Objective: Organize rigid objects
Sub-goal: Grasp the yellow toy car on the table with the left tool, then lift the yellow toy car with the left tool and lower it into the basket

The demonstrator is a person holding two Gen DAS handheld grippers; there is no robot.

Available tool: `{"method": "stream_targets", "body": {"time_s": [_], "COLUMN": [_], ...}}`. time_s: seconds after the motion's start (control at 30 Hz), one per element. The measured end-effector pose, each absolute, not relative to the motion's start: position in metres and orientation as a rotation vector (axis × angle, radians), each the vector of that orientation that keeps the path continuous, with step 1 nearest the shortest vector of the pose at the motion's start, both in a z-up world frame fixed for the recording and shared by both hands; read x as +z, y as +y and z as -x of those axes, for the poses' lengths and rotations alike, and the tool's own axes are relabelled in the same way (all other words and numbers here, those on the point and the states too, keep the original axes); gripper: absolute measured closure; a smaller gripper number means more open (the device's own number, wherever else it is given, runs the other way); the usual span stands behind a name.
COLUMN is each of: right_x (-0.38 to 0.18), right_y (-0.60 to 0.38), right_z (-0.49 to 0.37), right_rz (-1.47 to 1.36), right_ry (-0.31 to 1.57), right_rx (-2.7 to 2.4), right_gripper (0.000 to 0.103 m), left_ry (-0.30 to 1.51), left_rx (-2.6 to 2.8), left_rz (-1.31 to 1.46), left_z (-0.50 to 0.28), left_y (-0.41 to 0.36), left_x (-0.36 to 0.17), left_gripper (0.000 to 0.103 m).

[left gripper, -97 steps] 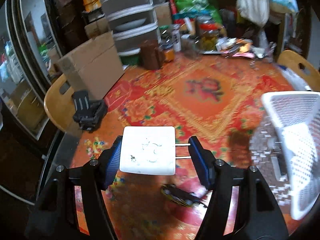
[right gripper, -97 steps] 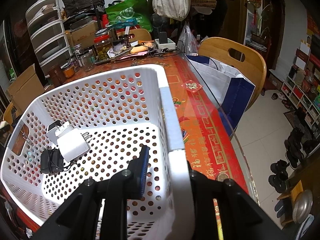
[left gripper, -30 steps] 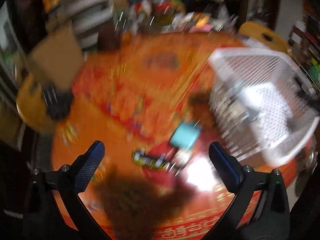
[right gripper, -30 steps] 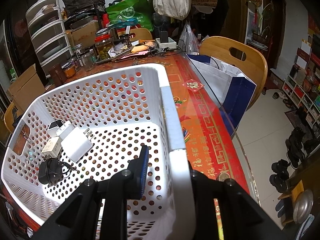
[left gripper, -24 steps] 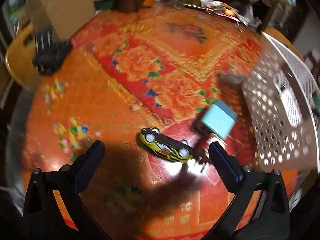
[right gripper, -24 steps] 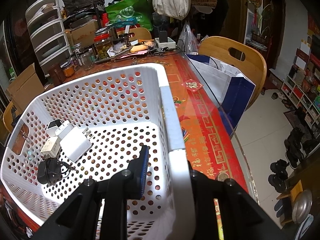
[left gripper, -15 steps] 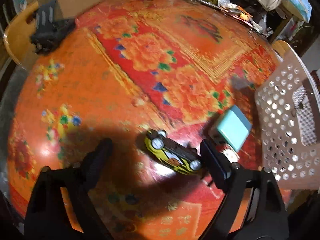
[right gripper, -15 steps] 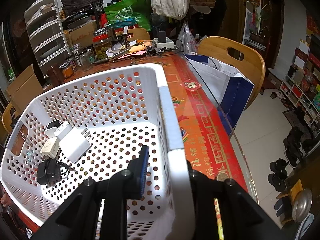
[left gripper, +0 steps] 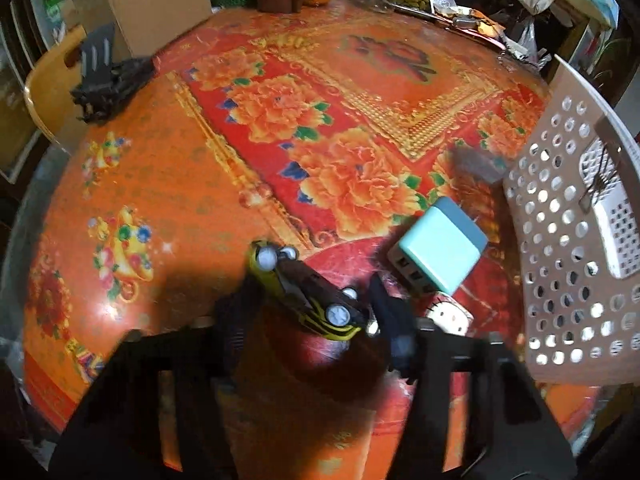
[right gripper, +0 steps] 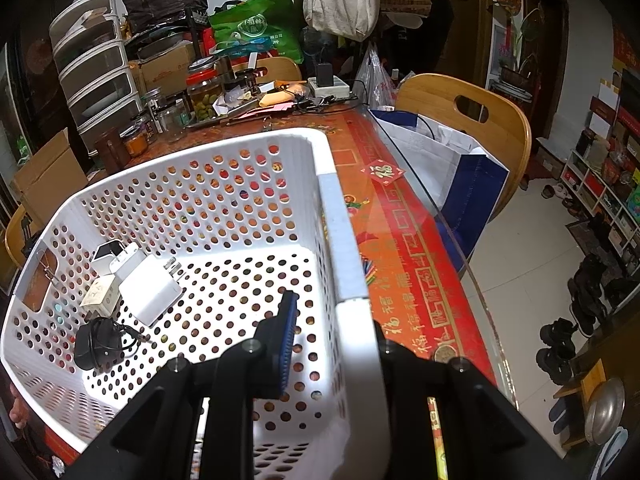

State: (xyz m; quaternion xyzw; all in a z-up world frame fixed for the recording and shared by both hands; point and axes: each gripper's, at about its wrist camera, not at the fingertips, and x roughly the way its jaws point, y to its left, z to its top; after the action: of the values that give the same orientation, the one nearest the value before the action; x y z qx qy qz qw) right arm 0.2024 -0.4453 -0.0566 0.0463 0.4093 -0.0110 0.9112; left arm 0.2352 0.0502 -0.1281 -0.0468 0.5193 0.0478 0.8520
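Note:
A yellow and black toy car (left gripper: 308, 288) lies on the red flowered tablecloth. My left gripper (left gripper: 310, 312) has a finger on each side of it, jaws narrowed around the car; I cannot tell if they grip it. A light blue charger block (left gripper: 440, 246) and a small white cartoon piece (left gripper: 448, 318) lie just right of it. My right gripper (right gripper: 332, 332) is shut on the side wall of the white perforated basket (right gripper: 348, 248). Inside lie a white plug adapter (right gripper: 150, 288), other white chargers (right gripper: 112, 258) and a black adapter (right gripper: 94, 344).
The basket's wall (left gripper: 560, 264) stands at the right of the left wrist view. A black object (left gripper: 108, 84) lies at the table's far left by a cardboard box (left gripper: 156, 0). Jars and clutter (right gripper: 200, 96) line the back. A wooden chair (right gripper: 476, 128) and a bag stand right.
My left gripper let go of the white adapter, which now lies in the basket, swung back to the table, came down over the toy car and narrowed its jaws. The right gripper stays put.

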Motion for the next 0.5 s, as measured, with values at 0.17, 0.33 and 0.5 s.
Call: {"method": "stream_targets", "body": {"time_s": [0.17,0.33,0.5], "right_x": [-0.057,-0.057,-0.057], "right_y": [-0.445,-0.446,-0.446], "right_z": [-0.203,-0.203,-0.203], "right_rz": [-0.098,-0.098,-0.099], "right_ry": [0.841,0.841,0.840], "right_rx": [-0.019,-0.019,-0.020], "right_gripper": [0.082,0.082,0.082], "left_ry": [1.061,0.978,0.940], "left_rx": [0.083,0.089,0.091], "left_rz": [0.107,0.057,0.045], "left_z": [-0.227,-0.212,-0.203], "left_y": [0.051,0.050,0.055], "left_x": [-0.125,-0.114,-0.106], "left_gripper": [0.072,0.083,0.083]}}
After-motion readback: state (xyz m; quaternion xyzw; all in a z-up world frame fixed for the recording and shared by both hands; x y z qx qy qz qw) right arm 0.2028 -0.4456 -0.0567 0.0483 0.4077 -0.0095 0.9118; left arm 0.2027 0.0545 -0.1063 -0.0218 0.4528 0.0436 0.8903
